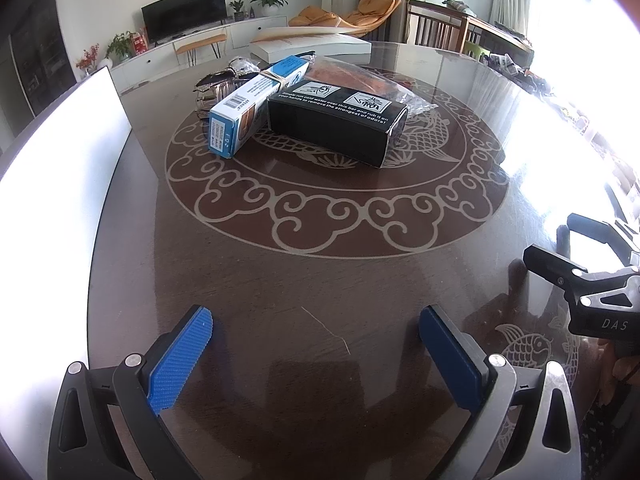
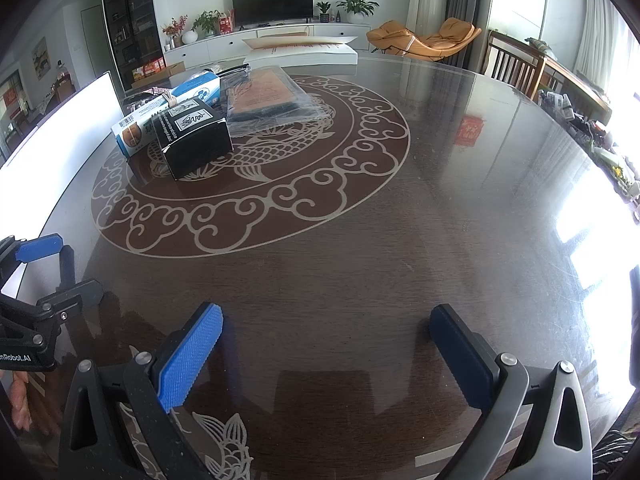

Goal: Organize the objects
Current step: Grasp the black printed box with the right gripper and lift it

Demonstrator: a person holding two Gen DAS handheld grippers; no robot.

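The left gripper (image 1: 316, 344) is hovering with jaws spread wide, holding nothing; well ahead the blue box (image 1: 256, 104) is touching the black box (image 1: 340, 120). The right gripper (image 2: 328, 340) is gaping likewise, boxes far ahead-left.

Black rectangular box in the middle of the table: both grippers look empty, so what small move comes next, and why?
Probably ease the left gripper forward toward the black rectangular box. Its blue pads are wide apart and hold nothing, the box lies nearest with bare dark patterned table between, and the right gripper is open too.
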